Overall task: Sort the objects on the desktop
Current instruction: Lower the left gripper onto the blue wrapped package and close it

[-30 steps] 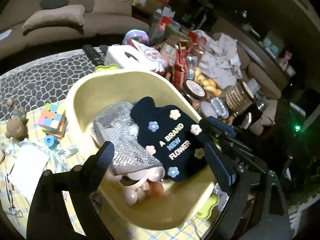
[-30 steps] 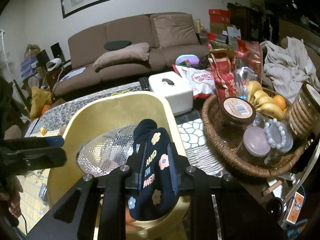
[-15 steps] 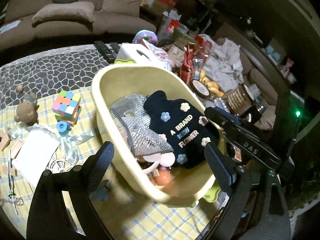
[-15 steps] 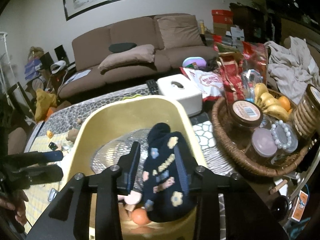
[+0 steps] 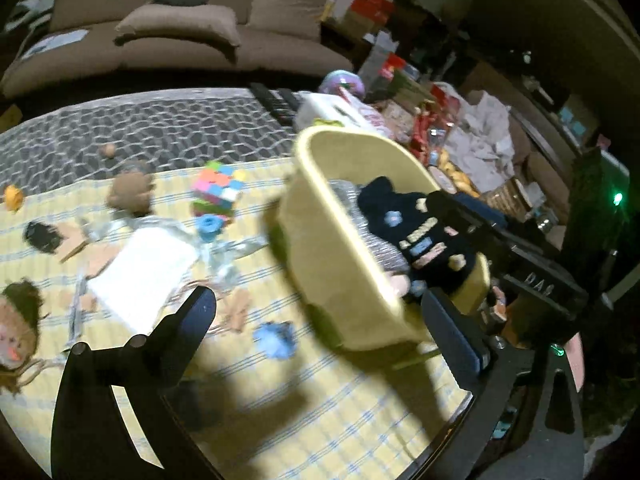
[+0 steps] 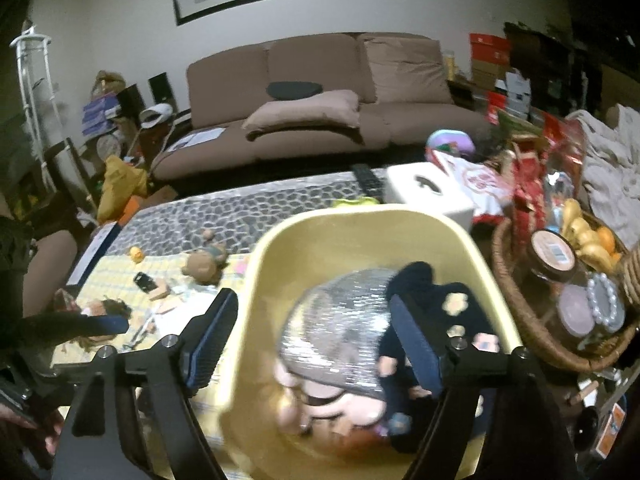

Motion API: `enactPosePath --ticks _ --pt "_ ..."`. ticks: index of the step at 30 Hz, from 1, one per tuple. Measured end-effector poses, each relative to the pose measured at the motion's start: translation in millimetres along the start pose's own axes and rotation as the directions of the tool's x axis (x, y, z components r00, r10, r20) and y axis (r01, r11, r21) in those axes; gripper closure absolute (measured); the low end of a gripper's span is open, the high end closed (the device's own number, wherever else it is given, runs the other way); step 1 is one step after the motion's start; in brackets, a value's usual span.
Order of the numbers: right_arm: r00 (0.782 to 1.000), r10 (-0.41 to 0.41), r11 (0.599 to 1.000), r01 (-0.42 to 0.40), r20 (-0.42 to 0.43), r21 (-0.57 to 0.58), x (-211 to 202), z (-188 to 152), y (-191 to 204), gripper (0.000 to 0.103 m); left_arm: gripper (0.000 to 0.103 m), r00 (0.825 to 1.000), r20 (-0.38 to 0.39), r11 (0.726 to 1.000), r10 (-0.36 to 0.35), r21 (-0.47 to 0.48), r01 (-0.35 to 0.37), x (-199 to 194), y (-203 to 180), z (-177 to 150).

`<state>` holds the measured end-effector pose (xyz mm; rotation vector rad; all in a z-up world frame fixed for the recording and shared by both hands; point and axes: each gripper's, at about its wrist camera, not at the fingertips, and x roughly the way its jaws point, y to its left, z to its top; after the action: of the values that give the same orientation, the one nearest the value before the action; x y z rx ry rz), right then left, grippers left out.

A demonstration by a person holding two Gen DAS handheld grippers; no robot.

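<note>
1. Right tool (image 6: 310,344) is seen opening, nothing gripped; left tool (image 5: 320,328) spreads wide, empty.
2. Navy flowered pouch (image 6: 452,320) lies blurred in the smooth yellow tub (image 6: 360,220), partly hidden by silvery mesh (image 6: 340,332).

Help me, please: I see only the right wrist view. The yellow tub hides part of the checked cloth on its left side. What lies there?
Observer: A colourful puzzle cube stands there, a little apart from the yellow tub.
Operator: Is something small near the cube?
Observer: Yes. A blue ring-shaped piece lies close to the cube, on the side nearer the camera.
Operator: Does the left gripper hold anything? I see only one finger of it.
Observer: No. The left gripper grips nothing. Its fingers stand wide apart and its jaws are opening.
</note>
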<state>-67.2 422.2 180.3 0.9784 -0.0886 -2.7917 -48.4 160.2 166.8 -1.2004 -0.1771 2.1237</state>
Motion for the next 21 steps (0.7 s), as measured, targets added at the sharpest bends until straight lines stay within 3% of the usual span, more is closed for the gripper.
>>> enactPosePath --ticks 13,21 --pt "0.996 0.085 0.993 -0.088 -0.041 -0.077 21.9 3.0 72.4 0.018 0.000 0.991 0.014 0.985 0.133 -0.112 -0.131 -46.6 85.3 -38.6" --pt "0.990 0.121 0.987 -0.127 -0.070 -0.094 32.3 1.8 99.8 0.017 0.000 0.988 -0.072 0.983 0.134 -0.118 -0.142 -17.8 100.6 -81.0"
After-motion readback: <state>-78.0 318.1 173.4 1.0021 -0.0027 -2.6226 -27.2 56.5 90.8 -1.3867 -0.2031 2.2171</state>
